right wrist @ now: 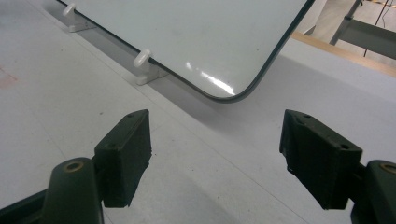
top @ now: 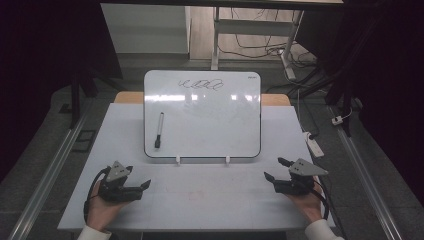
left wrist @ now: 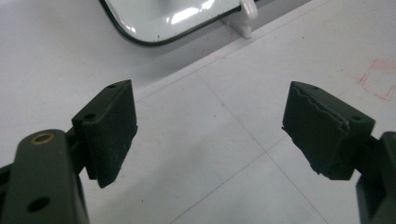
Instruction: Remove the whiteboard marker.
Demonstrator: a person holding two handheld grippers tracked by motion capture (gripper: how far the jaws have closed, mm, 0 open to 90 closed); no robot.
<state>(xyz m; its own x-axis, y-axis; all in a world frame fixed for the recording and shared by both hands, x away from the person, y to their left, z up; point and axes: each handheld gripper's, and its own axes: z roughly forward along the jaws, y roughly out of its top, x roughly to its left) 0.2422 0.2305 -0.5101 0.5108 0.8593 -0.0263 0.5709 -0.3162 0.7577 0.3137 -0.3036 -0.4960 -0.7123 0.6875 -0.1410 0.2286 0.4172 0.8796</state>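
This looks like a lab or test room. A plain white bench (top: 200,200) stands on a grey floor between metal rails (top: 47,175), with dark curtains (top: 45,45) at the sides, loose cables (top: 260,50) and a power strip (top: 314,144) behind it.

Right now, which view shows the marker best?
The high view: the whole marker lies on the left part of the whiteboard, cap end toward the person. The left and right gripper views catch just the board's near corners, with none of the marker.
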